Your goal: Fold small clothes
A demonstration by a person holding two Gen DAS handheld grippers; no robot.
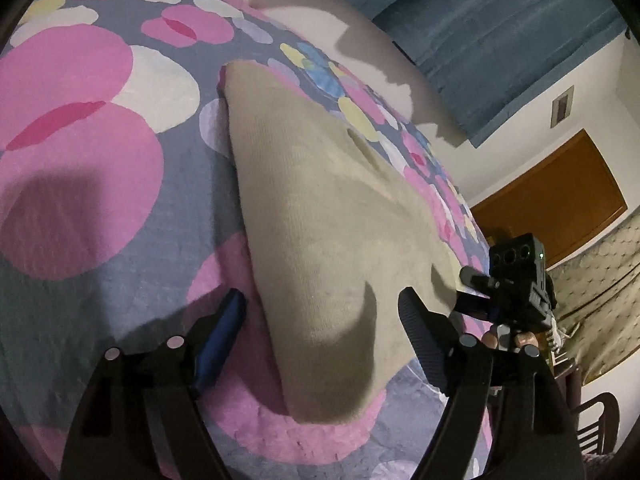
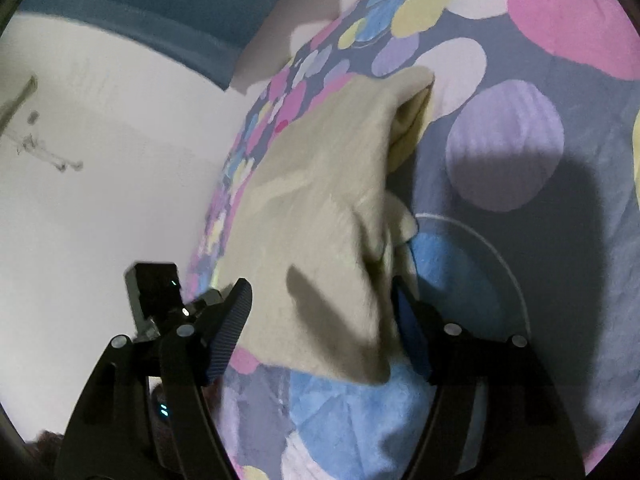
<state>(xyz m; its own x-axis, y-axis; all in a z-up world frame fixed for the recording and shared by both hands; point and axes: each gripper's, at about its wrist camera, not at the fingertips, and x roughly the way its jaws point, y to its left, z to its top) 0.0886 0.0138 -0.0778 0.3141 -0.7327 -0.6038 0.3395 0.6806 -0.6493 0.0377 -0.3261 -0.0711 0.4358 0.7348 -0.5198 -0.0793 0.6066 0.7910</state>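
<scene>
A small beige knitted garment (image 1: 320, 220) lies folded on a bedspread with pink, blue and yellow dots (image 1: 80, 160). My left gripper (image 1: 322, 302) is open, its fingers (image 1: 224, 328) straddling the garment's near edge just above it. In the right wrist view the same garment (image 2: 320, 208) lies between the open fingers (image 2: 234, 320) of my right gripper (image 2: 320, 296), with a bunched fold at its right side. The right gripper (image 1: 516, 280) also shows in the left wrist view at the garment's far side. The left gripper (image 2: 156, 292) shows in the right wrist view.
A beige headboard or pillow (image 1: 320, 20) and a blue curtain (image 1: 500, 40) lie beyond the bed. A wooden door (image 1: 560, 200), patterned cloth (image 1: 600, 300) and a dark chair (image 1: 596, 420) stand to the right. A white wall (image 2: 100, 200) lies left of the bed edge.
</scene>
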